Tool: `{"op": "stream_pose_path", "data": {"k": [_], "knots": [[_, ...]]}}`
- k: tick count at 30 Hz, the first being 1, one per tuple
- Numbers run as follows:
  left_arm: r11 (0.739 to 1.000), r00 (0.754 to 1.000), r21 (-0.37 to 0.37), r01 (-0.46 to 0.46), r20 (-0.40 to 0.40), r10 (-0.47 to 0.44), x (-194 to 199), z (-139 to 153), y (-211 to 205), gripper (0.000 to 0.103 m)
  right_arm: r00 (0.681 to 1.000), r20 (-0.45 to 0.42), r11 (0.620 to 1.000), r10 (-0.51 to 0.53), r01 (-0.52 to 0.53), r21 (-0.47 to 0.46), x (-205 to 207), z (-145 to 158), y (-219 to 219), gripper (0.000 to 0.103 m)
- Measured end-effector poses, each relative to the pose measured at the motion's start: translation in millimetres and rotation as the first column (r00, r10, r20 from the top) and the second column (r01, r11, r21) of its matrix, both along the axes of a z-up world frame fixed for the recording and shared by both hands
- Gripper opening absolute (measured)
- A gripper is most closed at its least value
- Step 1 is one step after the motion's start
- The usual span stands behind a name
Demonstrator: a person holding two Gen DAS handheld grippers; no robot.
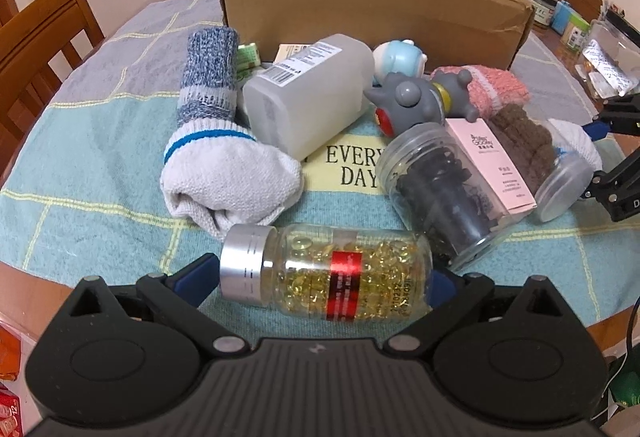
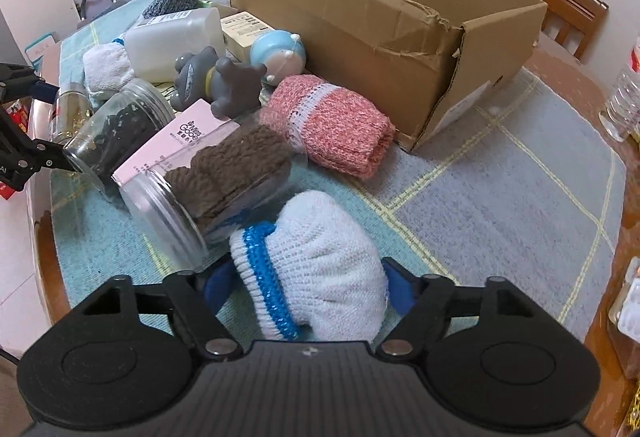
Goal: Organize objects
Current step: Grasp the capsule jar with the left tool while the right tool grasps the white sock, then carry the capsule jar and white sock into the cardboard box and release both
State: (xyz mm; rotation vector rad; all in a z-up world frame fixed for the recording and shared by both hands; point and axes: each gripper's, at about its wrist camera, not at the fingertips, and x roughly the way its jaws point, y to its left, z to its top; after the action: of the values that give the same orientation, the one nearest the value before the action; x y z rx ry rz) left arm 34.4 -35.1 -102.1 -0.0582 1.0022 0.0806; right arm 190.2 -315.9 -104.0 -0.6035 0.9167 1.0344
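**A:** Two grippers on screen, and we'd say both have something. Bottom of the left wrist view: the left gripper [image 1: 320, 279] has its blue pads on either end of the capsule bottle [image 1: 326, 271], which lies sideways, silver cap to the left, red label facing us.

**B:** Agreed. Low centre of the right wrist view, the right gripper [image 2: 308, 283] is pinched around the white sock roll with the blue stripe [image 2: 316, 273], one blue pad on each side of it.

**A:** Everything else we can see is heaped mid-frame on the checked cloth [image 1: 80, 197]: a grey-and-white sock bundle [image 1: 216, 129] on the left, the white plastic bottle [image 1: 308, 93] on its side, the grey toy [image 1: 420, 101], and a clear jar of dark stuff [image 1: 440, 193] tipped toward us.

**B:** From our side, the jar with brown knit [image 2: 224, 177] sits just above the white sock, with the pink sock roll [image 2: 332, 125] to its right. The cardboard box [image 2: 360, 17] fills the upper middle, right behind the pile. We can't see its floor.
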Motion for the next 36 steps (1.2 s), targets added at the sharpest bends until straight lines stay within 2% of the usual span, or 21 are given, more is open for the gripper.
{"op": "stream_pose_path", "data": {"k": [4, 14, 19, 25, 27, 30, 31, 32, 36], "knots": [[1.000, 1.000, -0.021, 0.019, 0.001, -0.019, -1, 1, 0, 0.093, 0.999, -0.008, 0.999, -0.035, 0.035, -0.017, -1, 1, -2, 0.076], [0.999, 0.999, -0.021, 0.026, -0.024, -0.026, -2, 8, 3, 0.094, 0.993, -0.008, 0.992, -0.118, 0.117, -0.042, -5, 12, -10, 0.071], [0.999, 0.999, -0.023, 0.041, -0.029, -0.042, -2, 27, 4, 0.094, 0.991, -0.011, 0.990, -0.135, 0.134, -0.052, -7, 19, -14, 0.070], [0.996, 0.996, -0.037, 0.084, -0.013, -0.084, 12, 66, 7, 0.092, 0.988, 0.002, 0.988, -0.155, 0.155, -0.015, -5, 52, -14, 0.070], [0.994, 0.995, -0.040, 0.097, 0.023, -0.096, 19, 80, 7, 0.085, 0.988, 0.003, 0.988, -0.153, 0.153, 0.007, -3, 66, -12, 0.070], [0.993, 0.993, -0.027, 0.112, 0.029, -0.111, 40, 97, 7, 0.079, 0.987, 0.005, 0.986, -0.162, 0.162, 0.040, 1, 85, -6, 0.070], [0.992, 0.991, -0.034, 0.125, 0.044, -0.124, 48, 102, 8, 0.069, 0.985, 0.002, 0.984, -0.171, 0.171, 0.050, 4, 91, -2, 0.070], [0.991, 0.990, -0.039, 0.129, 0.056, -0.127, 55, 105, 9, 0.066, 0.984, 0.002, 0.982, -0.178, 0.177, 0.062, 6, 96, 1, 0.070], [0.991, 0.989, -0.004, 0.132, 0.071, -0.132, 80, 99, 13, 0.076, 0.980, 0.027, 0.977, -0.197, 0.195, 0.083, 14, 107, 17, 0.070]]}}
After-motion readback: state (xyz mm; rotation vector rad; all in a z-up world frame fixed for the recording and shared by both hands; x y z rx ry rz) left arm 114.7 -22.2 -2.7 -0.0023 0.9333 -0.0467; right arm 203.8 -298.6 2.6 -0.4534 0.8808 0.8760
